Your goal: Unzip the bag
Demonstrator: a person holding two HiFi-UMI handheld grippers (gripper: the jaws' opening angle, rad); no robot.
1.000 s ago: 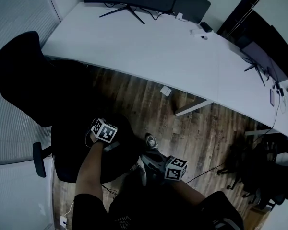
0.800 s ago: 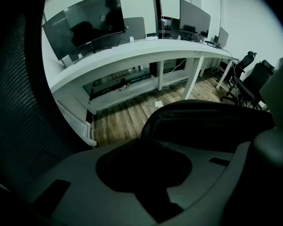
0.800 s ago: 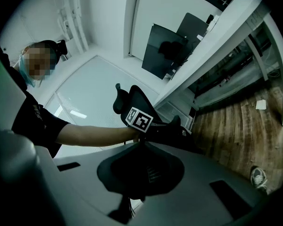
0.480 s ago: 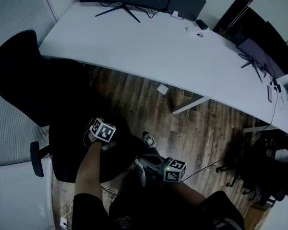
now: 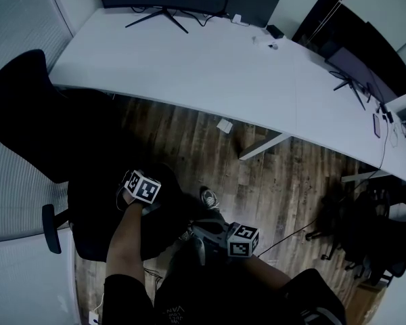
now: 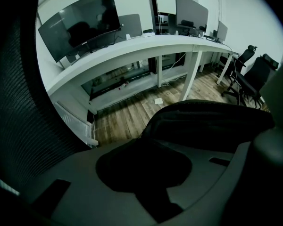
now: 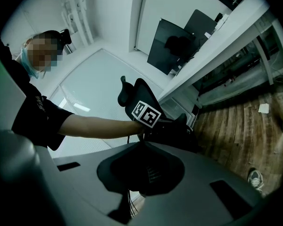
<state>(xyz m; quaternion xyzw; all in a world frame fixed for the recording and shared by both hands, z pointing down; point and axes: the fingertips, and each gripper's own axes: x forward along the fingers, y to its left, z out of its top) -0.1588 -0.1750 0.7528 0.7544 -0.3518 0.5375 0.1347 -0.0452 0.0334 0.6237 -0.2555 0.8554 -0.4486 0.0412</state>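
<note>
Head view: black bag [image 5: 169, 205] at the seat of a dark office chair [image 5: 27, 107]; white desk [image 5: 210, 66] beyond.
Left gripper [image 5: 152, 207] view: jaws clenched on bag fabric, which fills the gap.
Right gripper [image 5: 197, 232] view: jaws pinched tight on 1 dark bag piece; forearm [image 7: 94, 126] crosses behind.

**Matt cloth, grained wood, smooth white top**

Beyond the left gripper's [image 6: 144, 173] fingers [image 6: 75, 187], grey matt plastic by their look, the bag [image 6: 207, 124] is matt black cloth. Left of those fingers the chair [image 6: 23, 107] back is dark open mesh. Farther past them the floor [image 6: 132, 112] is brown wood planking with plain grain, the table [image 6: 132, 48] top smooth, white and matt, the monitor [image 6: 80, 25] screen glossy and reflecting. The right gripper's [image 7: 141, 173] fingers [image 7: 217, 173] show the same grey matt finish.
</note>
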